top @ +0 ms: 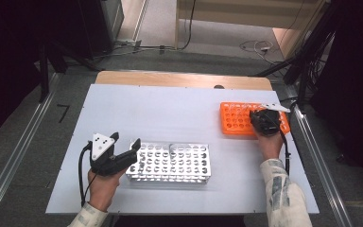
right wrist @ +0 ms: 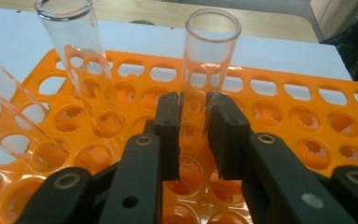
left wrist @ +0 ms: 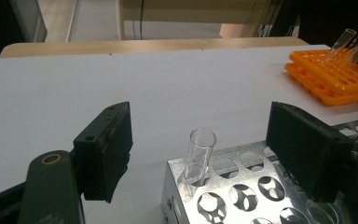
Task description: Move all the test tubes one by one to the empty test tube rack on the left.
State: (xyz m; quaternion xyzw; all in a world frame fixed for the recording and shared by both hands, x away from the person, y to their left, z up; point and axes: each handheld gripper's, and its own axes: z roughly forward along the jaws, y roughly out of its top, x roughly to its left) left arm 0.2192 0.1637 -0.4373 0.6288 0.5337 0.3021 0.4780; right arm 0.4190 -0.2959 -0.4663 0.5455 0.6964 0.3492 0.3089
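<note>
A metal tube rack lies near the front of the white table. One clear glass tube stands in its corner hole. My left gripper is open, its jaws either side of that tube without touching it. An orange tube rack sits at the right. My right gripper is shut on a clear glass tube standing in the orange rack. Two more glass tubes lean in holes to its left.
The white table top has open room between the two racks and behind them. A wooden edge runs along the back. Cables lie on the floor beyond.
</note>
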